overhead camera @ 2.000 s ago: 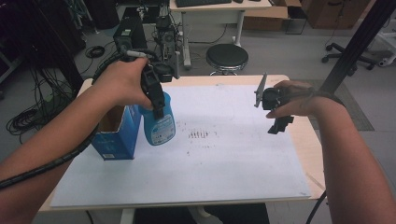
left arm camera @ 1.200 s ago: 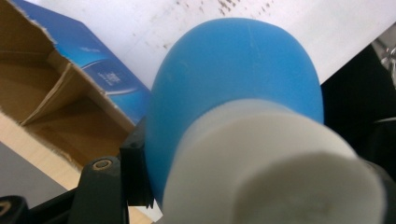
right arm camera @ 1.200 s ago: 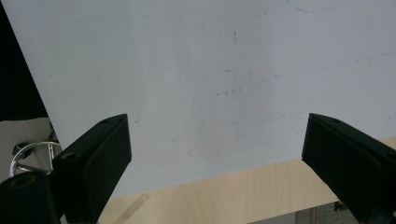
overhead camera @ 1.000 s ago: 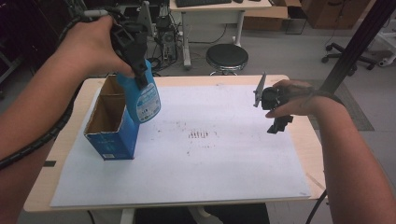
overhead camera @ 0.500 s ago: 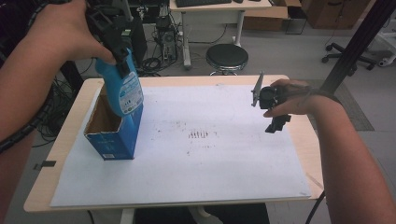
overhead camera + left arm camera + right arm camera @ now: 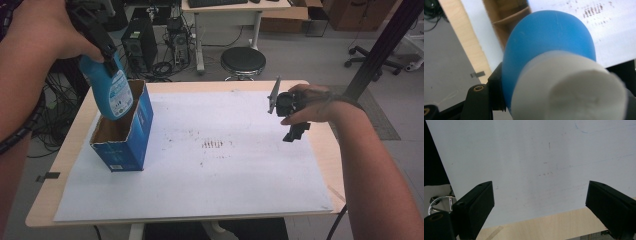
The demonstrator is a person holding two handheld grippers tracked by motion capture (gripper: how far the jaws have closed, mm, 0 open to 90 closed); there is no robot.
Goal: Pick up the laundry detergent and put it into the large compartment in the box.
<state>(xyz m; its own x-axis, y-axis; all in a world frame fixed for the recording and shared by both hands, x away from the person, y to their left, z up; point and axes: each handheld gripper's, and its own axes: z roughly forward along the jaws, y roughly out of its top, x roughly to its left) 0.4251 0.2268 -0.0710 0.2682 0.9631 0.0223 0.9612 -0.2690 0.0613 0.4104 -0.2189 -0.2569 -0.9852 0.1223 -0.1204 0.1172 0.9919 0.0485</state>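
Blue bottle (image 6: 111, 86), white-labelled, tilted, partly inside open blue carton (image 6: 124, 132) at table's left.

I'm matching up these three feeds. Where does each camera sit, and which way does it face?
High view: above the person's side, looking forward and down at the table; both forearms, left hand-held gripper, right hand-held gripper.
Left gripper view: rides that gripper, looking down past the blue bottle into the open box.
Right gripper view: looks between its open jaws at white paper.
All three share the paper; the first two also the bottle and box.
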